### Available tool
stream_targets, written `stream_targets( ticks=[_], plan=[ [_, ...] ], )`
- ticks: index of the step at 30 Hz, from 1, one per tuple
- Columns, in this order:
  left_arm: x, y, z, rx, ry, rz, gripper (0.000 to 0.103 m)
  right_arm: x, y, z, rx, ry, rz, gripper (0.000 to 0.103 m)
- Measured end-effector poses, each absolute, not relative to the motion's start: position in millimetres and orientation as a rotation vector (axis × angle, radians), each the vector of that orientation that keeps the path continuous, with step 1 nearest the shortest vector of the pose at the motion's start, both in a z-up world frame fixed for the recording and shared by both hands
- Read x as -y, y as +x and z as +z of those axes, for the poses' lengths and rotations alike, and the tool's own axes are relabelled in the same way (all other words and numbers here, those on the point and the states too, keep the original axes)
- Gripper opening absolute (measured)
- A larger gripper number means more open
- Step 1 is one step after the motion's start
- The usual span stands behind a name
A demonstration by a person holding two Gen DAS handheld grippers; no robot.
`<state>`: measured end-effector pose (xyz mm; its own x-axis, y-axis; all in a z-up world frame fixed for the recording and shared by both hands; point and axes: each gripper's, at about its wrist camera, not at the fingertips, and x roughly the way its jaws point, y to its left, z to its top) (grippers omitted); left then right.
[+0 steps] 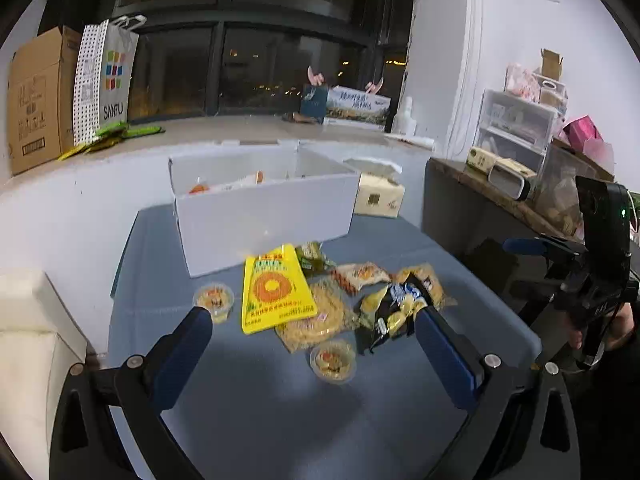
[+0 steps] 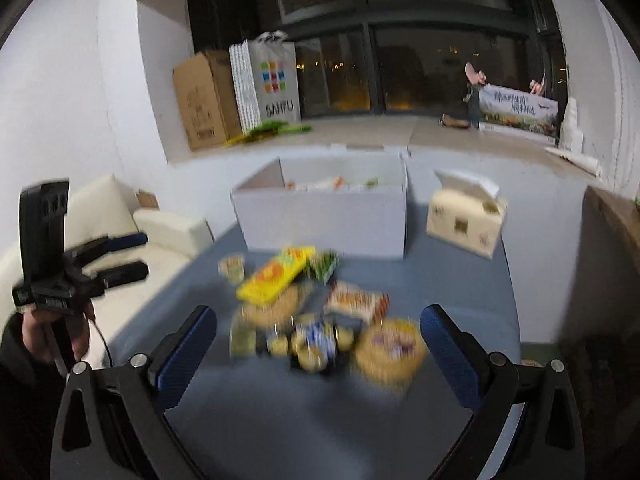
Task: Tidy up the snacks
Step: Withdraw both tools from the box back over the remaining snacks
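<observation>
**Left wrist: snacks ahead of both spread tools**

Left wrist view shows our left tool spread wide and empty above the blue worktop. The snacks lie in a loose pile just ahead, between its fingers and the white box: a yellow packet, a black bag, two small cups. Some snacks already sit in the box. Our right tool is likewise spread and empty, the blurred pile just beyond its fingertips. A tissue box stands right of the white box.
</observation>
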<state>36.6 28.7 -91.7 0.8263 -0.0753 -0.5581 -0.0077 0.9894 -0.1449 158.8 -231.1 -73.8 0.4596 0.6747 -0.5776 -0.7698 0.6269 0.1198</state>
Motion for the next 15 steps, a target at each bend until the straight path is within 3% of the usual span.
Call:
stream_targets(
  ticks=[15],
  plan=[
    [-40,31,-111,-0.654,-0.192,-0.008,0.103,164,194,-133,-0.721,-0.492,0.954,0.103]
  ],
)
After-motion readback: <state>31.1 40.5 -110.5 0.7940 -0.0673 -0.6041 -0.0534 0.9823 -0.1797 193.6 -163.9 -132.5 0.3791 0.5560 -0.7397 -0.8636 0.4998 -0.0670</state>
